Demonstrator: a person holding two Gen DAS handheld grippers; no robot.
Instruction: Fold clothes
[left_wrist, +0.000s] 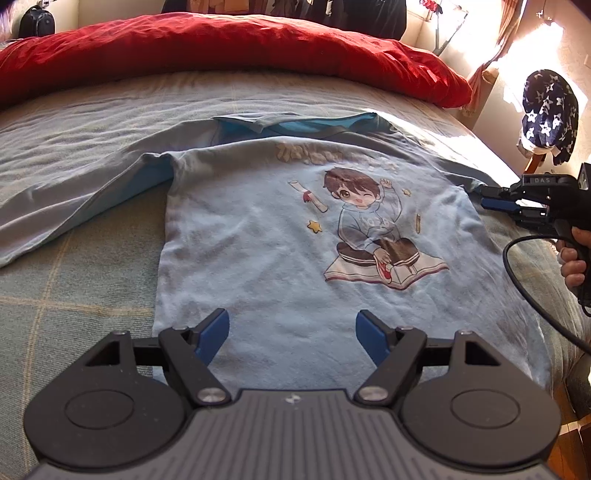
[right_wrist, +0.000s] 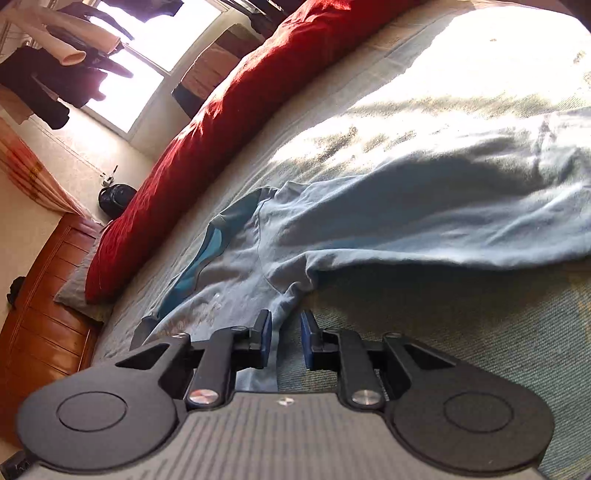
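Shirt lies flat on bed; soft, limp, we expect sagging. Left gripper wide above hem; right gripper narrow around underarm fabric, not yet clamped.

bed sheet – checked, pale | red duvet – bunched at far edge | wooden dresser

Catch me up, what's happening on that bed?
A person with two handheld grippers is folding a light blue shirt laid print-up on the bed. The left gripper hovers open above the shirt's hem. The right gripper, nearly closed, has the shirt's side edge between its fingers. No fold made yet.
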